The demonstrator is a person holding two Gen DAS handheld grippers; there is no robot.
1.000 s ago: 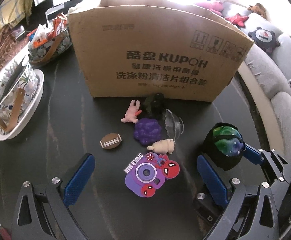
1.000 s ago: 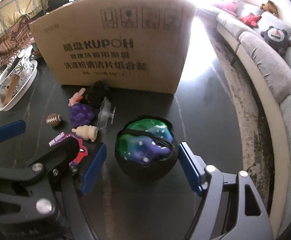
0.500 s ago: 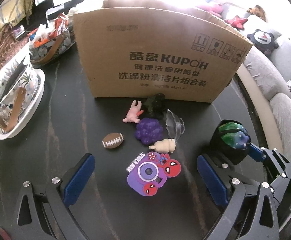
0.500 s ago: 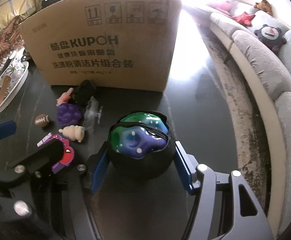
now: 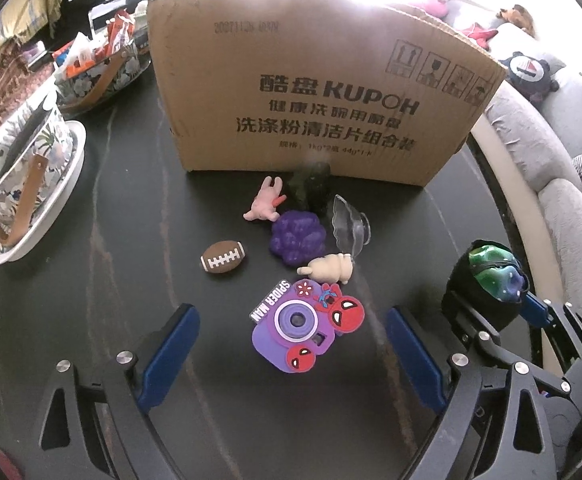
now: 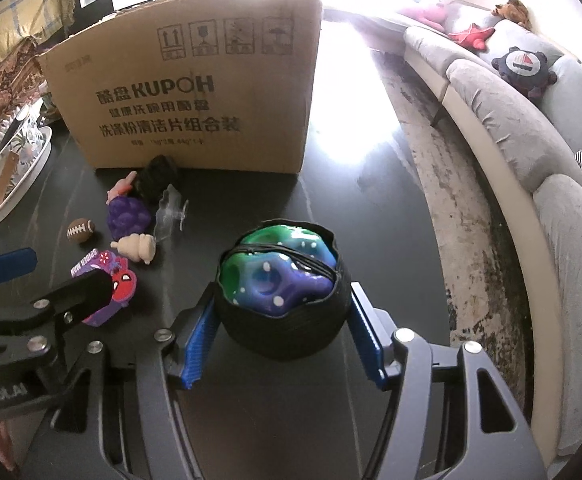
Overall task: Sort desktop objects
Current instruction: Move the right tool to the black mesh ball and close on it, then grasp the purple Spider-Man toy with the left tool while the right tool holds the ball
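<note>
Right wrist view: our right gripper (image 6: 281, 316) has both blue pads pressed against the black pouch (image 6: 283, 332) between them, above the table (image 6: 371, 208); our left gripper (image 5: 291, 344) gapes, holding nothing.

The cardboard box (image 5: 319, 100) stands at upper centre. Small toys cluster just below it, the football (image 5: 223, 258) at their left. A basket (image 5: 23, 176) sits at far left.

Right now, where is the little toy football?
In the left wrist view, the toy football lies on the dark table, left of the purple grape toy, apart from it.
</note>
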